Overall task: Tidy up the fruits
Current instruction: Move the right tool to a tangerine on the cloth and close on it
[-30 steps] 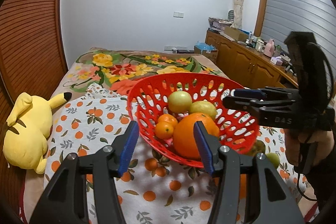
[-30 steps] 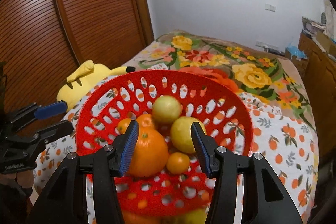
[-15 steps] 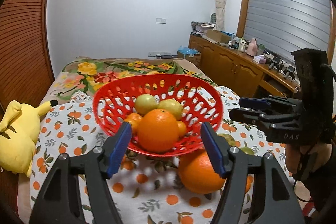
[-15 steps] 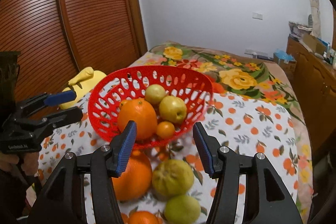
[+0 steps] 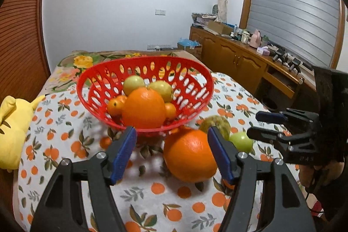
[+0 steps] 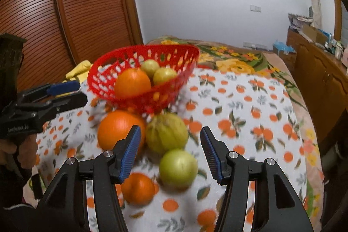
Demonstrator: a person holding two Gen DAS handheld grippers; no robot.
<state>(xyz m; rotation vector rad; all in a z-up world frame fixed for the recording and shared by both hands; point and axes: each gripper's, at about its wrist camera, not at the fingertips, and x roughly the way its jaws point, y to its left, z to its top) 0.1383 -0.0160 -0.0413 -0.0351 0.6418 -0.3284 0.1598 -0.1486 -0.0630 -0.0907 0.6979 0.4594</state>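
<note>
A red basket [image 5: 91, 71] stands on the orange-print cloth [image 5: 65, 136] and holds a big orange [image 5: 143, 109], two yellow-green fruits and some small oranges. In front of it on the cloth lie another big orange [image 5: 190, 154], a ridged yellow-green fruit [image 6: 166, 133], a green apple [image 6: 178, 167] and a small orange [image 6: 138, 188]. My left gripper [image 5: 171, 131] hangs open just short of the loose big orange, touching nothing. Over the ridged fruit and the apple, my right gripper [image 6: 170, 129] is open and empty too.
A yellow plush toy [image 5: 10, 129] lies at the cloth's left edge. The floral bedspread [image 6: 235, 62] runs behind the basket. A wooden cabinet [image 5: 235, 60] with clutter lines the right wall, slatted wardrobe doors [image 6: 65, 14] the left. A hand [image 6: 24, 149] holds the left gripper.
Both grippers have drawn back from the basket toward the cloth's near edge, and their jaws stand wider. The loose fruits in front of the basket have come into view.
</note>
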